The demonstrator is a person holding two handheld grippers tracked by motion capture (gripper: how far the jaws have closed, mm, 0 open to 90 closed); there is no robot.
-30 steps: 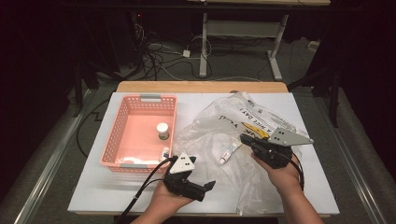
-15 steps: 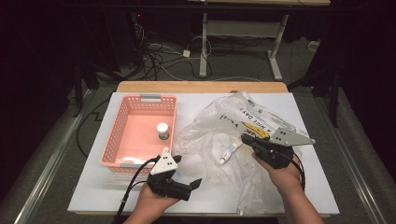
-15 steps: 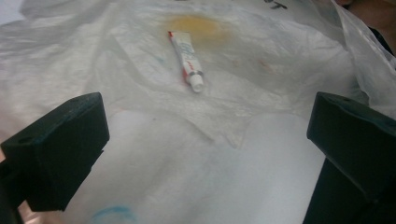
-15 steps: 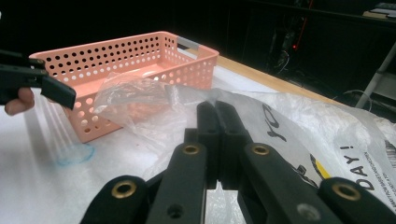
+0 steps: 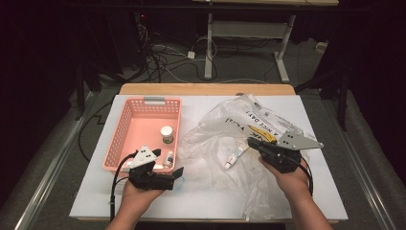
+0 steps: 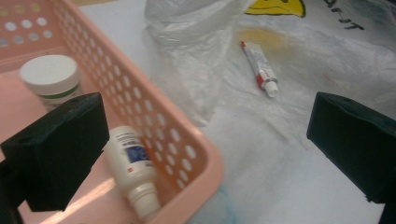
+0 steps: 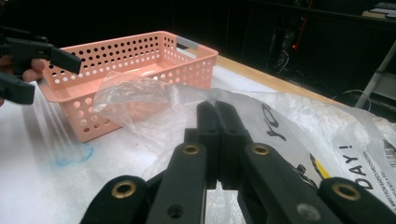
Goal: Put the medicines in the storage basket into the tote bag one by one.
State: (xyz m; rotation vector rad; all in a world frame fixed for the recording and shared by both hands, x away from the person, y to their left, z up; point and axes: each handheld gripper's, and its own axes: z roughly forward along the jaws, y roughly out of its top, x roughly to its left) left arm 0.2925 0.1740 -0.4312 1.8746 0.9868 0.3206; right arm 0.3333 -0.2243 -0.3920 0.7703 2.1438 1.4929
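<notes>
Movement since the earlier high-view frames is confined to the left gripper (image 5: 178, 172), which has been carried leftward from the table's front centre to the near right corner of the pink basket (image 5: 125, 132); the right gripper (image 5: 251, 142) has been kept in place on the clear plastic bag (image 5: 225, 127). From above, the left jaws are seen spread with nothing between them, and a small tube (image 5: 235, 157) is seen lying on the bag between the two grippers. A white-lidded jar (image 5: 166, 133) and a small white bottle (image 5: 168, 158) are seen inside the basket.

Left gripper view: the jaws are held wide apart and empty, one over the basket (image 6: 187, 154), the other over the bag (image 6: 196, 70). The bottle (image 6: 133, 168) is lying against the basket's wall, the jar (image 6: 50, 79) farther in, the tube (image 6: 259, 70) on the plastic.

Right gripper view: the jaws are pressed together, and a fold of the bag (image 7: 140, 102) is pinched at their tips, just beside the basket (image 7: 140, 60).
</notes>
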